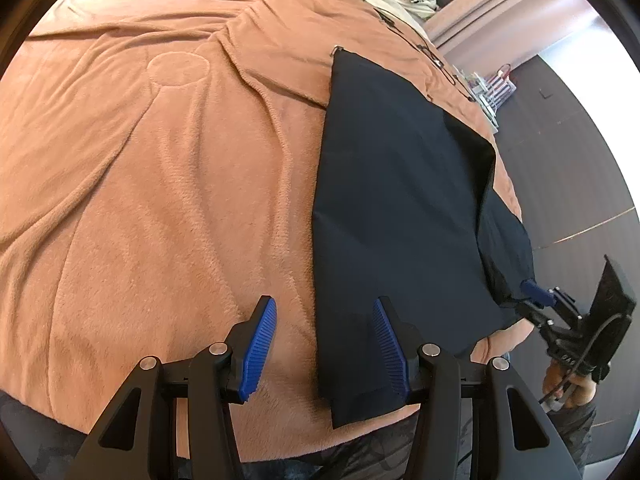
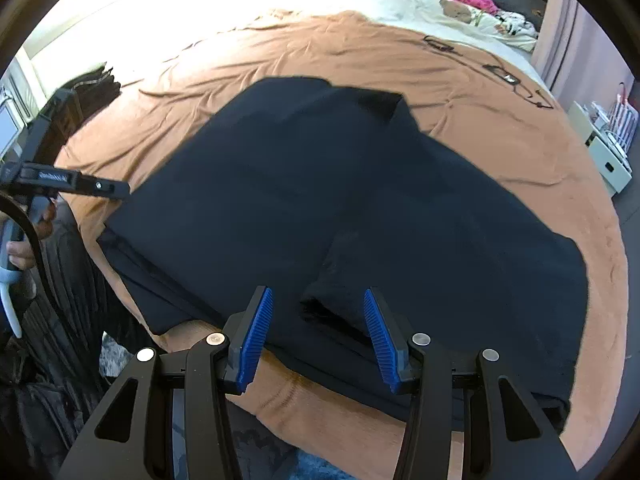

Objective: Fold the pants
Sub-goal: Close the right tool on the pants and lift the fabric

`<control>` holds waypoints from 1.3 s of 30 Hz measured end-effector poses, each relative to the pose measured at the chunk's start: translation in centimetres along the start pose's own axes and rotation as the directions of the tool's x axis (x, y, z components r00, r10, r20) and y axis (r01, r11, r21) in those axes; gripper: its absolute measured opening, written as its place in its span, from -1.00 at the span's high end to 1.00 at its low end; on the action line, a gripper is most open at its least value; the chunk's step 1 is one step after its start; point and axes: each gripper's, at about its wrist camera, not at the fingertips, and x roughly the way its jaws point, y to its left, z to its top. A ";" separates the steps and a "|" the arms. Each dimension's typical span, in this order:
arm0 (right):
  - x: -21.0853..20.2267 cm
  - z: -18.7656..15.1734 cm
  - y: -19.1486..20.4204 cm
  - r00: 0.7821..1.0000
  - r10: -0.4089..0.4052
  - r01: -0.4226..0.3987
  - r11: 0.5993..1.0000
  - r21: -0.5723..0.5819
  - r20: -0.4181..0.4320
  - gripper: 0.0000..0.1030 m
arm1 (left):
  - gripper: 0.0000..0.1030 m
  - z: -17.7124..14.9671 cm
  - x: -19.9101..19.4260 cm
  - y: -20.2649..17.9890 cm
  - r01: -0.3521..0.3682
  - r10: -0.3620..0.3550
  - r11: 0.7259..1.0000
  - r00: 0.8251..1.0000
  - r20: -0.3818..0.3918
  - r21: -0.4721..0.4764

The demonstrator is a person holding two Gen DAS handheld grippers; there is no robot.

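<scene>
Item: dark pants (image 2: 340, 200) — lying part-folded along the near edge of the blanketed bed (image 1: 140, 160). Left gripper (image 1: 324, 344) and right gripper (image 2: 318, 336): both spread, pinching nothing. Risk — a one-layer pinch at the bunched fold would drag the layers askew.

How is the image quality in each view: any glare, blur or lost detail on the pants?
Left wrist view: sharp, evenly lit; the pants show edges but little weave; fisheye bulges the blanket. Right wrist view: window glare blows out the upper left; the pants are nearly featureless black and slightly soft, folds hard to read.
</scene>
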 end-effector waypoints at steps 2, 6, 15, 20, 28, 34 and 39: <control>0.7 0.1 -0.2 1.000 -0.004 0.005 1.000 0.006 -0.025 0.02 | -0.03 -0.1 -0.2 0.2 -0.003 0.003 1.000 1.000 0.006 -0.006; 2.3 0.5 -0.1 0.996 -0.058 0.057 0.998 -0.007 -0.070 -0.04 | -0.03 -0.2 -0.4 0.5 -0.003 0.003 1.000 1.000 0.010 -0.019; 3.0 1.9 -0.2 0.993 -0.095 0.094 0.995 -0.013 -0.070 0.92 | -0.03 -0.2 0.1 -0.2 0.013 -0.013 1.000 1.000 0.000 -0.018; 0.9 2.9 -2.0 0.995 -0.099 0.100 0.994 0.040 -0.010 0.95 | -0.03 0.3 0.4 -0.6 0.014 -0.013 1.000 1.000 0.006 -0.016; -2.5 4.1 -5.2 0.979 -0.196 0.188 0.976 0.111 0.059 0.96 | -0.02 1.1 1.0 -0.7 0.004 -0.004 0.999 1.000 0.008 -0.034; -3.7 4.4 -7.7 0.963 -0.261 0.243 0.949 0.202 0.071 0.97 | 0.16 1.4 1.8 -0.8 0.004 -0.004 0.999 1.000 -0.010 -0.038; -2.6 5.3 -9.1 0.954 -0.296 0.276 0.930 0.242 0.051 1.00 | 0.23 1.5 2.4 -0.9 0.015 -0.015 0.999 1.000 -0.016 -0.041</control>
